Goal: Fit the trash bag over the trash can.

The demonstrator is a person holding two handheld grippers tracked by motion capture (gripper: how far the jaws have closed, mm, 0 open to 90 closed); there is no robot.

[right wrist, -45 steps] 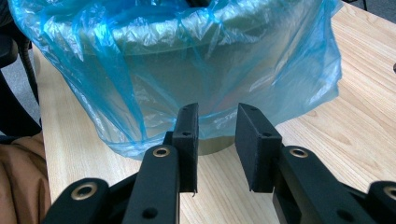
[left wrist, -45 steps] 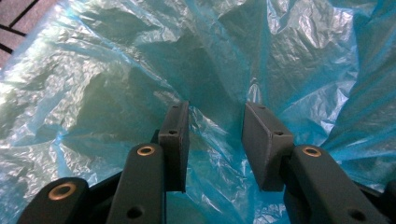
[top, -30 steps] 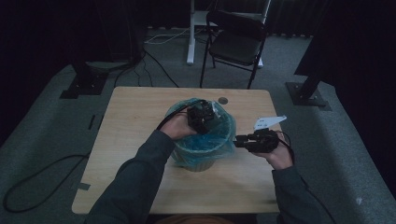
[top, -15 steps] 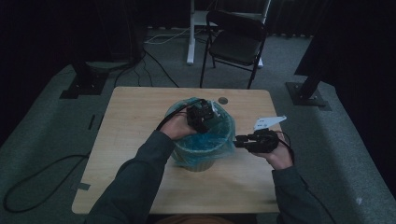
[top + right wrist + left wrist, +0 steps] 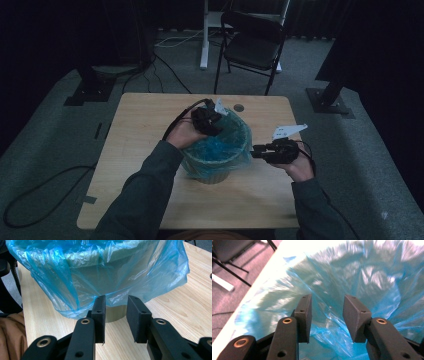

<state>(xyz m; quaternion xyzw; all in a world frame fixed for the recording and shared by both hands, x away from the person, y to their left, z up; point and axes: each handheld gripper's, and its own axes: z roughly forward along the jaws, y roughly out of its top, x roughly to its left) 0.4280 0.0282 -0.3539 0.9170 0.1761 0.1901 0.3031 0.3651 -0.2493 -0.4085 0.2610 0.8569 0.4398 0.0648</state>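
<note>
A round bin (image 5: 216, 170) lined with a blue plastic bag (image 5: 220, 147) stands mid-table. My left gripper (image 5: 214, 124) hovers over the bin's far left rim; in the left gripper view its jaws (image 5: 327, 315) stand open over the crumpled bag film (image 5: 362, 272), which lies loose between and beyond the pads. My right gripper (image 5: 254, 151) is level beside the bin's right side and points at it. In the right gripper view it (image 5: 115, 317) is open, with the bag's hanging hem (image 5: 100, 272) just ahead and nothing pinched.
The light wooden table (image 5: 140, 130) has a small round hole (image 5: 238, 107) behind the bin. A black folding chair (image 5: 252, 47) and a white post (image 5: 204, 35) stand beyond the far edge. A cable (image 5: 45, 190) lies on the floor at left.
My left gripper has lifted a little over the bin's rim. The right gripper and the bin have stayed where they were.
</note>
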